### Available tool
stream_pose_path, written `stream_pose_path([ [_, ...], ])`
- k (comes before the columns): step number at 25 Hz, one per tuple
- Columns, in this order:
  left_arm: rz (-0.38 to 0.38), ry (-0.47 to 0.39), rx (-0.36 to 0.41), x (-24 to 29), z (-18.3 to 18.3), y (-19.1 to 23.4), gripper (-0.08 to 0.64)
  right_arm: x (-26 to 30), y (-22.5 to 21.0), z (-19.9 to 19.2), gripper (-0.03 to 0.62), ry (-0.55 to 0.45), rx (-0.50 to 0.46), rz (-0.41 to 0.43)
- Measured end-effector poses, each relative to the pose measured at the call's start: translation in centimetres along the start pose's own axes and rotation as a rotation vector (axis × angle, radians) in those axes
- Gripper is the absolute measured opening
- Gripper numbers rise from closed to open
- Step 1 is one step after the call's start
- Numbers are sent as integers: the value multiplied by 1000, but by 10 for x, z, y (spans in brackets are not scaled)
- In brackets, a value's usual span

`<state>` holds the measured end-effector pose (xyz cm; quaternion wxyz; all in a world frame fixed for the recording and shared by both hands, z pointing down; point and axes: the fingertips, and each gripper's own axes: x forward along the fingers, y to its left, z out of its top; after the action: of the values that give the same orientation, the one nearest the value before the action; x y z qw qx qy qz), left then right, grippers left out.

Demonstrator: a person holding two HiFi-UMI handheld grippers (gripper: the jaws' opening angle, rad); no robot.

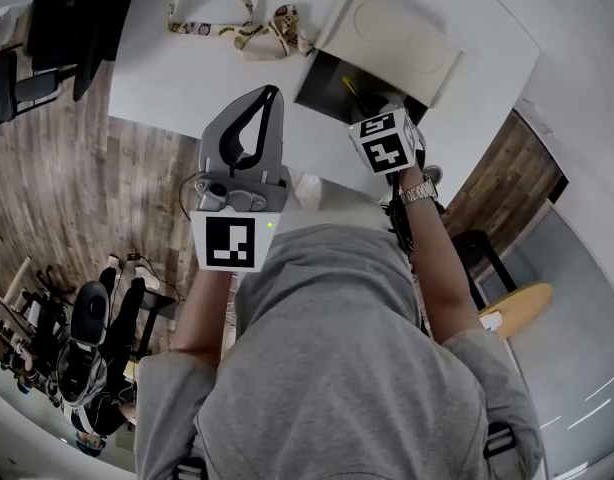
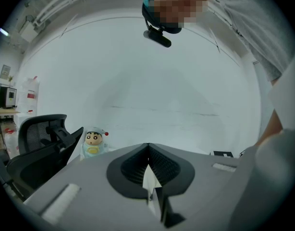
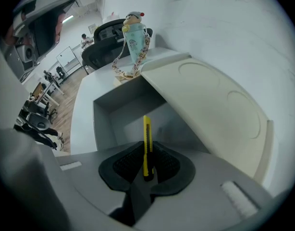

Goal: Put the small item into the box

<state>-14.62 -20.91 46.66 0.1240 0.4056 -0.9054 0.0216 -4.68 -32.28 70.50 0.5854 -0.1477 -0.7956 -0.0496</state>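
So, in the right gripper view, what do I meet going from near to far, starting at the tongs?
The right tongs, shut on the yellow cutter → the open box → the bottle → the black chair.

I logged: cutter, yellow; box, grey, lid cream; tabletop, white; bottle, pale teal, strap cream with dark print; left hand-held gripper, grey, black-and-white marker cube.
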Motion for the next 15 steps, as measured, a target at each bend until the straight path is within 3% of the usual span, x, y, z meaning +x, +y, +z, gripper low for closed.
stream_pose_path([
  [15,0,-1,9,-5,-1,1,3,3,-1,-5,84,26,-11,-20],
])
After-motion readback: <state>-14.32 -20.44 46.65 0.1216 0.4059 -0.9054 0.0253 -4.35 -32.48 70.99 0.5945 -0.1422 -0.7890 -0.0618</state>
